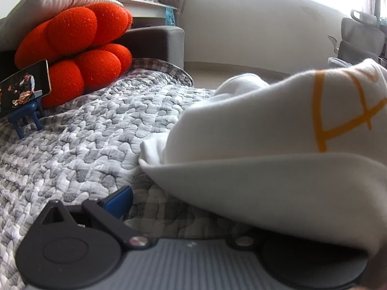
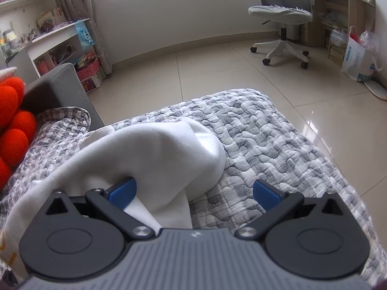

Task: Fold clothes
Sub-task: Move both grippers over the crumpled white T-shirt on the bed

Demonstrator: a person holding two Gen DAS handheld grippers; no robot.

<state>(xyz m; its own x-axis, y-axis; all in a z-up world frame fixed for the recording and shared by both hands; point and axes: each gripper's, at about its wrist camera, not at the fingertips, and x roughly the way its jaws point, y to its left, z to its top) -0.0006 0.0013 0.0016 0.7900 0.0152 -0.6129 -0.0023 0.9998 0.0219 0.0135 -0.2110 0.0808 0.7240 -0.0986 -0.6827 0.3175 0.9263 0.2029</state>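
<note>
A white garment [image 1: 254, 130] with an orange print [image 1: 321, 111] lies bunched on the grey checked quilt [image 1: 84, 145]. In the left wrist view it drapes over the right side of my left gripper [image 1: 193, 203] and hides the right finger. The left blue fingertip [image 1: 119, 199] stands far out to the side, so the jaws look open. In the right wrist view the white garment [image 2: 150, 149] is heaped in front of my right gripper [image 2: 193, 193], which is open. Cloth rests against the left blue fingertip [image 2: 123, 191], while the right fingertip [image 2: 264, 193] stands free above the quilt [image 2: 278, 140].
A red-orange puffy cushion [image 1: 79, 48] and a phone [image 1: 24, 87] on a small blue stand sit at the left of the quilt. A grey sofa arm [image 2: 53, 84] is behind. Tiled floor [image 2: 217, 72], an office chair [image 2: 283, 19], shelves and a paper bag [image 2: 358, 60] lie beyond the bed's edge.
</note>
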